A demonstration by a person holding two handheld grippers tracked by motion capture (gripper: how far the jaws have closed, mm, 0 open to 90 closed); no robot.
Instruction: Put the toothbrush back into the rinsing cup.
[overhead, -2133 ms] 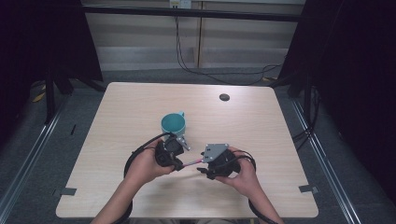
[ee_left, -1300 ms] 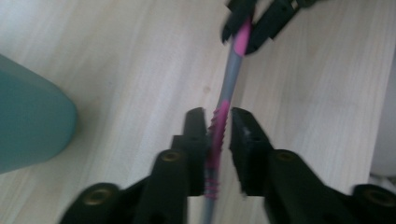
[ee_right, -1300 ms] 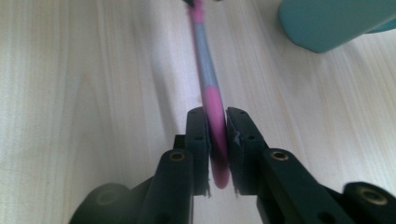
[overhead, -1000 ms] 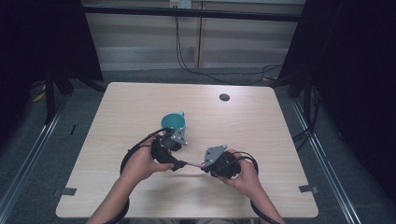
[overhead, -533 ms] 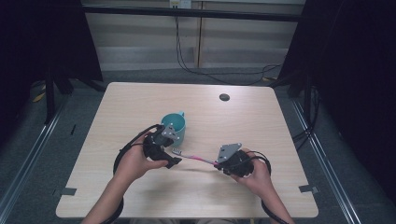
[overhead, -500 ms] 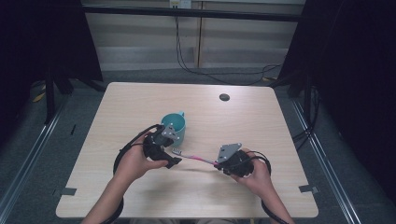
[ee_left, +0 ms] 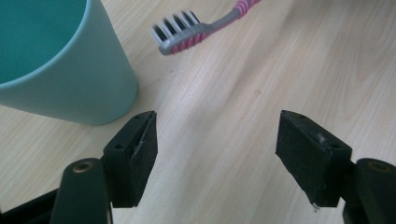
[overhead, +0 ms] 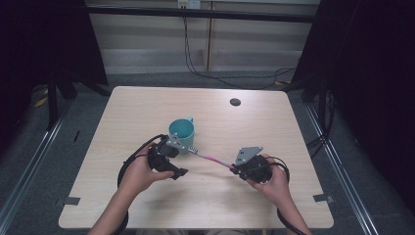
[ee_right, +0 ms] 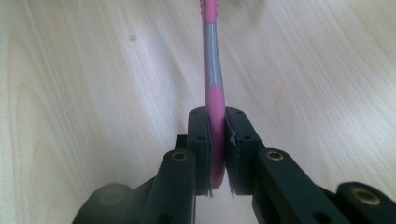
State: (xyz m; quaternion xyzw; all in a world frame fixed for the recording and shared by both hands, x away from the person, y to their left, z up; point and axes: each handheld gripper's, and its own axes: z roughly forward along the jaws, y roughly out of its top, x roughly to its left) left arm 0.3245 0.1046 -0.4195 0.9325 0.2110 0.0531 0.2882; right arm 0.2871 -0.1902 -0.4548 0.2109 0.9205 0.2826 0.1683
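Nearest the person, the right tongs (overhead: 236,169) are clamping the handle end of a pink and grey toothbrush (overhead: 211,159). In the right gripper view the two jaws are pressing on the flat sides of the handle (ee_right: 213,93), with only its tail between the pads. That is the weak point: the grip is sitting far from the brush's middle, so the long free length is acting as a lever, and any knock at the head end would probably be twisting the handle in the pads or sliding it out.

Across from them, the left tongs (overhead: 185,159) are standing wide apart with nothing between the jaws, bare wood showing in the gap in the left gripper view (ee_left: 215,154). They are hovering just beside the teal cup (overhead: 181,134), whose wall is lying close against the left jaw. If the left hand is drifting sideways, that jaw could be nudging the cup and shifting or tipping it.

Farther out, the bristled head (ee_left: 180,31) is hanging above the bench (overhead: 147,107), near the cup's side but apart from it and lower than the rim appears. If the brush is meant for the cup, the head would be striking the wall unless it is being lifted first.

Beyond, a small dark disc (overhead: 235,102) is lying well apart, out of harm's way.
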